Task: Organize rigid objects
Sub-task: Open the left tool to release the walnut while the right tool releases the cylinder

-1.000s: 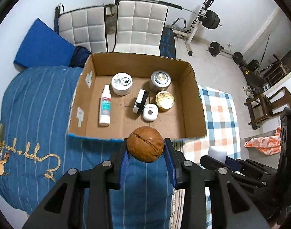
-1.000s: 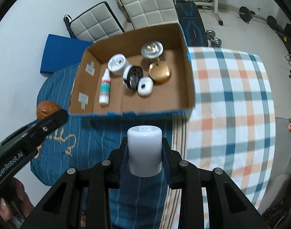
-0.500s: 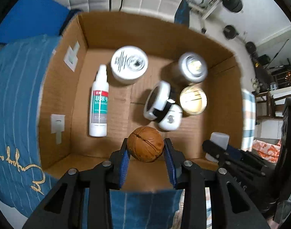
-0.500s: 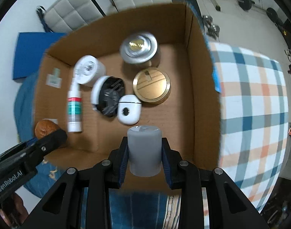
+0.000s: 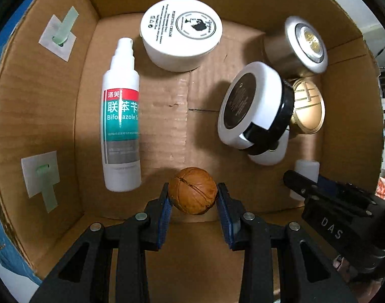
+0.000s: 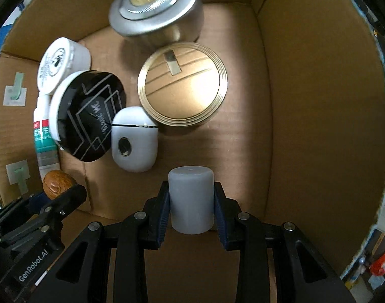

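Observation:
My left gripper (image 5: 193, 198) is shut on a brown walnut (image 5: 192, 190), held low inside the cardboard box (image 5: 41, 96) near its front wall. My right gripper (image 6: 191, 202) is shut on a white cylinder (image 6: 191, 199), also down inside the box, toward the front right. In the left wrist view the cylinder (image 5: 306, 170) and right gripper show at the right. In the right wrist view the walnut (image 6: 57, 180) shows at the lower left.
On the box floor lie a white spray bottle (image 5: 120, 116), a white cream jar (image 5: 181, 32), a black-and-white tin (image 5: 255, 106) on edge, a white case (image 6: 134, 139), a gold lid (image 6: 182, 83) and a silver tin (image 6: 154, 5). Bare cardboard (image 6: 242, 139) lies right of the cylinder.
Both grippers have come down from above the blue bedspread into the box, tilting more steeply downward. The walnut and the cylinder stay gripped.

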